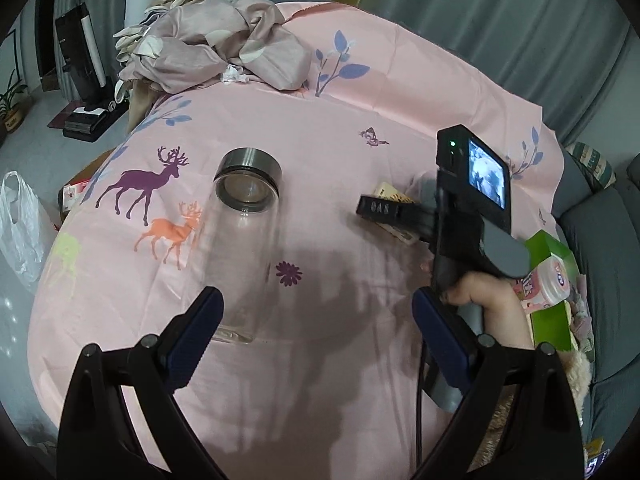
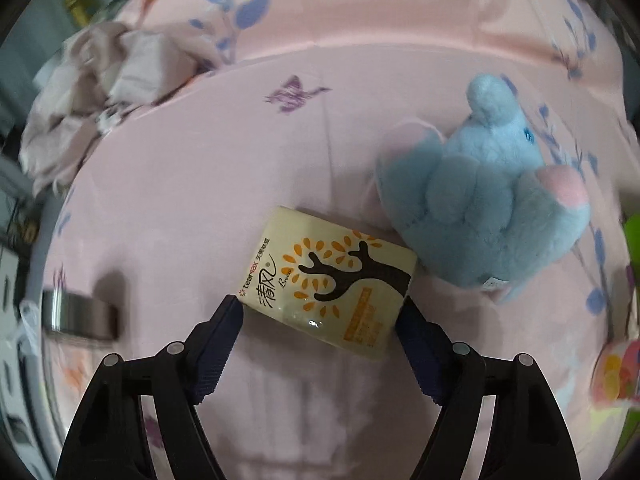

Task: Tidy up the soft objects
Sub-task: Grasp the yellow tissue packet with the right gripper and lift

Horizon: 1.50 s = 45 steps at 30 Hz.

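The right claw (image 2: 320, 312) is spread wide, its two dark blue pads on either side of a cream tissue pack (image 2: 332, 280) printed with a dark tree and orange leaves. The pads sit at the pack's near corners, and whether they touch it cannot be told. The pack lies flat on the pink sheet (image 2: 200, 200) that covers the tabletop. Just beyond it, to the right and touching its far corner, lies a blue plush toy (image 2: 484, 204) with pink patches.

The left claw (image 1: 318, 304) is also spread and grips nothing. It hovers over the same sheet, with the base of a clear glass bottle (image 1: 244, 248) just beside its left pad. The bottle stands upright, capped by a metal lid (image 1: 248, 176). To the right, the person's right hand (image 1: 480, 292) holds the other tool. Farther back, a rumpled heap of pale mauve cloth (image 1: 224, 52) rests at the sheet's far left edge. A green box (image 1: 552, 292) sits at the right.
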Tool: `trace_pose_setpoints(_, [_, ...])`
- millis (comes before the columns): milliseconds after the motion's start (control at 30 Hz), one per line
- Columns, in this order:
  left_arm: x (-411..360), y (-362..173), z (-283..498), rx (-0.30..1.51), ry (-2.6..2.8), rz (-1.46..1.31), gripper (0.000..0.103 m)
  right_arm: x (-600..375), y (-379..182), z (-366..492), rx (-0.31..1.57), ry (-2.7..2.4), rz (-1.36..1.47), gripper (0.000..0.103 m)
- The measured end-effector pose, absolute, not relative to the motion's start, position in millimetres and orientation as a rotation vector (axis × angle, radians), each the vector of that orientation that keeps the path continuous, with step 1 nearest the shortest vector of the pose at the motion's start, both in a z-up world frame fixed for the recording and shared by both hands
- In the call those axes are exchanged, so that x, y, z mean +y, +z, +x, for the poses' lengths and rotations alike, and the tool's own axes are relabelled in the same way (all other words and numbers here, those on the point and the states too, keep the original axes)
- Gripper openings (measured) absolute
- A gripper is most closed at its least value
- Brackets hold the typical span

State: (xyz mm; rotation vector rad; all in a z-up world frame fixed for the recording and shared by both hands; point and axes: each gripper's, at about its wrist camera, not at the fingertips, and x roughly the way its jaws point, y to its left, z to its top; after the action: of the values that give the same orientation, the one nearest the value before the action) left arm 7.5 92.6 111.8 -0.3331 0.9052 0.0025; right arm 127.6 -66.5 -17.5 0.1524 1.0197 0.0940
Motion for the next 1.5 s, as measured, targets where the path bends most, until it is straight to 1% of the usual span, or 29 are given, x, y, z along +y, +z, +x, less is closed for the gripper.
trace_pose_setpoints(33, [92, 111, 8, 0.908, 0.004, -0.331, 0.094, -66, -17, 125, 1.019, 0.102, 0.133, 0.072])
trace_pose_setpoints(67, [92, 111, 8, 0.909, 0.005, -0.329, 0.094, -66, -17, 119, 1.022, 0.108, 0.103, 0.045])
trace_pose_setpoints(100, [92, 111, 8, 0.909, 0.007, -0.329, 0.094, -67, -17, 113, 1.031, 0.123, 0.075, 0.033])
trace_pose_setpoints(133, [91, 111, 7, 0.909, 0.009, -0.330, 0.094, -69, -16, 105, 1.037, 0.144, 0.067, 0.033])
trace_pose_setpoints(333, [90, 113, 4, 0.902, 0.021, -0.337, 0.094, -91, -12, 83, 1.085, 0.173, 0.094, 0.034])
trace_pose_setpoints(367, [90, 114, 4, 0.898, 0.015, -0.339, 0.094, -94, -8, 84, 1.087, 0.172, 0.117, 0.043])
trace_pose_setpoints(400, [90, 114, 3, 0.897, 0.014, -0.340, 0.094, -96, -5, 85, 1.082, 0.176, 0.139, 0.064])
trace_pose_setpoints(467, [92, 112, 5, 0.905, 0.016, -0.343, 0.094, -96, 5, 92, 1.027, 0.185, 0.181, 0.088])
trace_pose_setpoints(533, [95, 111, 6, 0.913, 0.016, -0.356, 0.094, -88, 13, 102, 0.981, 0.174, 0.158, 0.089])
trace_pose_setpoints(600, [98, 110, 7, 0.920, 0.009, -0.378, 0.094, -79, 14, 117, 0.982, 0.175, 0.108, 0.089])
trace_pose_setpoints(833, [99, 106, 11, 0.939, -0.022, -0.398, 0.094, -62, -10, 157, 1.053, 0.184, 0.080, 0.088])
trace_pose_setpoints(867, [98, 106, 11, 0.943, -0.024, -0.395, 0.094, -62, -12, 157, 1.048, 0.180, 0.075, 0.081])
trace_pose_setpoints(900, [97, 105, 12, 0.947, -0.025, -0.394, 0.094, -61, -12, 154, 1.027, 0.165, 0.052, 0.079])
trace_pose_setpoints(1000, [95, 103, 13, 0.953, -0.032, -0.392, 0.094, -63, -11, 137, 1.011, 0.181, 0.020, 0.073])
trace_pose_setpoints(1167, [86, 101, 12, 0.961, -0.037, -0.367, 0.094, -82, -11, 95, 1.051, 0.240, 0.059, 0.073])
trace_pose_setpoints(1333, [74, 98, 9, 0.972, -0.049, -0.337, 0.094, -114, -16, 36, 1.096, 0.321, 0.180, 0.073])
trace_pose_setpoints(1500, [59, 99, 4, 0.970, -0.098, -0.314, 0.093, -139, -24, 0, 1.146, 0.318, 0.269, 0.075])
